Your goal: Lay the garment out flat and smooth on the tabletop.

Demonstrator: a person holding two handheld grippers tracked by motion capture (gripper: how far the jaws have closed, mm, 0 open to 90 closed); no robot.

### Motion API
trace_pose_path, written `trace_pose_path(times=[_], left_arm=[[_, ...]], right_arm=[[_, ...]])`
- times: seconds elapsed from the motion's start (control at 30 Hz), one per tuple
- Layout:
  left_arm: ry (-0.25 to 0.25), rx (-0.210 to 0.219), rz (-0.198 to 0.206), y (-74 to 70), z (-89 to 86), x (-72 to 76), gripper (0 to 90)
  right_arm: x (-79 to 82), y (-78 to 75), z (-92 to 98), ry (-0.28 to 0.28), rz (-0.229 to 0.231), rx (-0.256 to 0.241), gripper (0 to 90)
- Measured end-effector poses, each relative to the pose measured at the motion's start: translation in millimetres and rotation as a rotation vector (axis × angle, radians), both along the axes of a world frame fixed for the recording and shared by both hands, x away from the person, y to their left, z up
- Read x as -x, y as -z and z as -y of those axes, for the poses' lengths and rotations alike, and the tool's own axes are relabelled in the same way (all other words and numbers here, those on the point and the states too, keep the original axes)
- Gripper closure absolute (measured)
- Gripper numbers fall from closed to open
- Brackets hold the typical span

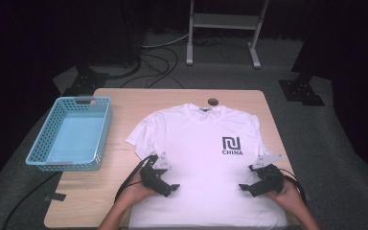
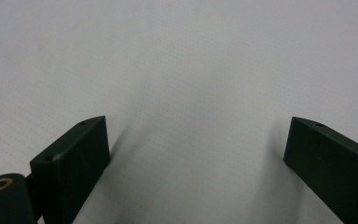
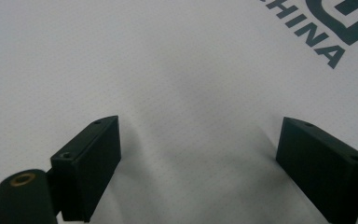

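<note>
A white T-shirt point(image 1: 201, 158) lay spread flat, front up, over the middle of the wooden table point(image 1: 120, 103), its collar toward the far edge and its hem hanging near the person's side. A dark logo point(image 1: 232, 145) with the word CHINA sat on the chest, and part of that lettering point(image 3: 307, 32) showed in the right gripper view. The left gripper point(image 1: 171, 188) hovered over the lower left of the shirt and the right gripper point(image 1: 243, 187) over the lower right, each pointing inward. Both had their jaws spread wide and empty, with smooth cloth point(image 2: 191, 93) between them in the gripper views.

The step in hand looked like taking hold of the shirt to fold it. To do it well, each gripper should probably press down until the jaws pinch a small ridge of fabric, and both should close at matching height so the cloth lifts evenly without twisting. A blue basket point(image 1: 52, 160) stood empty on the table's left, well apart from the shirt.
</note>
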State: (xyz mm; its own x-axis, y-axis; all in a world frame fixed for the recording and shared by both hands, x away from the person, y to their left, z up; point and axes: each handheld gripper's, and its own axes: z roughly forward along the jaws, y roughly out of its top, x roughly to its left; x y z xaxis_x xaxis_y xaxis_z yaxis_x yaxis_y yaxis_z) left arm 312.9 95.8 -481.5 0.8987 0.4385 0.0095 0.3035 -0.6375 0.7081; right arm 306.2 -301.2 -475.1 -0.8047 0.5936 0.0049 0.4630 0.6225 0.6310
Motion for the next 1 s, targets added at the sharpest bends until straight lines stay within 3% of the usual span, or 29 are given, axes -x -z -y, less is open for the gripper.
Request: trace_pose_path(times=[0.2, 0.27, 0.33, 0.47, 0.6, 0.73, 0.8, 1.0], left_arm=[[0.025, 0.014, 0.008, 1.4, 1.5, 24.6, 5.9], [0.036, 0.012, 0.009, 0.7, 1.7, 28.6, 6.1], [0.048, 0.003, 0.03, -1.6, -1.1, 28.2, 6.7], [0.008, 0.01, 0.062, -13.2, -18.0, 12.3, 6.8], [-0.065, 0.001, 0.095, -27.3, -45.1, -13.4, 6.6], [-0.119, -0.028, 0.073, -30.5, -68.7, -38.6, 6.6], [-0.139, -0.041, 0.061, -28.7, -75.6, -48.2, 6.6], [-0.156, -0.035, -0.004, -16.0, -88.5, -69.1, 6.6]], right_arm=[[30.3, 0.7, 5.5, 0.0, 0.002, 0.002, 12.0], [33.9, -0.8, 3.4, 0.014, -0.004, 0.012, 12.7], [34.2, -3.6, -1.3, 0.012, 0.019, -0.006, 12.7], [23.2, -10.1, -16.7, -0.022, 0.049, -0.014, 12.1], [8.6, -9.2, -27.0, -0.031, 0.029, 0.004, 12.1], [3.6, -4.4, -30.9, -0.041, 0.013, 0.041, 12.1], [2.3, -1.2, -28.9, -0.033, -0.01, 0.021, 11.2], [4.6, 0.1, -18.8, -0.033, -0.001, 0.008, 11.2]])
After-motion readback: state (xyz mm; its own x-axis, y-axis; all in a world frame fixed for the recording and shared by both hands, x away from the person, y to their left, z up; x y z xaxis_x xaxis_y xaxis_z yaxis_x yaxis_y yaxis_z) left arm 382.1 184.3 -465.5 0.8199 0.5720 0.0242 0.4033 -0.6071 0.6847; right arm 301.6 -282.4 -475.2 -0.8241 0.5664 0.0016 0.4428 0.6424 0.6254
